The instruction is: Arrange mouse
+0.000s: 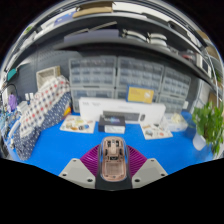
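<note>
A pale translucent mouse (112, 160) sits between my gripper's (112, 162) two fingers, pointing away from me. Both purple pads (93, 157) press against its sides, so the gripper is shut on it. The mouse appears lifted above the blue table surface (60, 150). The underside of the mouse is hidden from me.
Beyond the fingers, a white box-shaped device (112, 110) stands at the table's back. Flat white trays (78, 125) lie to its left and right. A patterned cloth bundle (42, 105) sits at the left, a green plant (210, 125) at the right. Shelves with drawer cabinets (130, 75) line the wall.
</note>
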`<state>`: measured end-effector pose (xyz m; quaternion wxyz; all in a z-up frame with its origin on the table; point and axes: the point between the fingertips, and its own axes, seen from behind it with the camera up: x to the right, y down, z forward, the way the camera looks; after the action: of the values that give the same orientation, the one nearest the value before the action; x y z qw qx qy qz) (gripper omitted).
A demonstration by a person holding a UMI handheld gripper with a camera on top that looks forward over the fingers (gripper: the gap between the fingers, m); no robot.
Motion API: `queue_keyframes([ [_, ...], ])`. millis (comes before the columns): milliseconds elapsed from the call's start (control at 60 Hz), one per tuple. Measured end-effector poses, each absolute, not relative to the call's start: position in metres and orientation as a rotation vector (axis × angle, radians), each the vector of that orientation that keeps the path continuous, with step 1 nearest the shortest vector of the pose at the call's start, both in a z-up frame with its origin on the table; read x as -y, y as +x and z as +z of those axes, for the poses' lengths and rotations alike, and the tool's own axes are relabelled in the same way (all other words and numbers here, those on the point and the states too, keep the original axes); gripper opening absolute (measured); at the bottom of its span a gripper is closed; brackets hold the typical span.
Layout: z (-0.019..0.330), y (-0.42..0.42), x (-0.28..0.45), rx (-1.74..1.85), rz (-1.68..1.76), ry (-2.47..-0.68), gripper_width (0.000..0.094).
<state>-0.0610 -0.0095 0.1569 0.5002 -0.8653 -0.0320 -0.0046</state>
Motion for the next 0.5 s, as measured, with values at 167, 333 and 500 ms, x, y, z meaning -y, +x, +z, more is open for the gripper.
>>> queue_keyframes([
  [167,0.056,-0.041,0.027,0.034,0.022,-2.246,0.0359],
  [333,-0.008,-0.050,0.043,0.036,0.049,-2.335,0.0361],
  [500,-0.014,-0.051,0.043,0.015,0.044,-2.279,0.0384],
])
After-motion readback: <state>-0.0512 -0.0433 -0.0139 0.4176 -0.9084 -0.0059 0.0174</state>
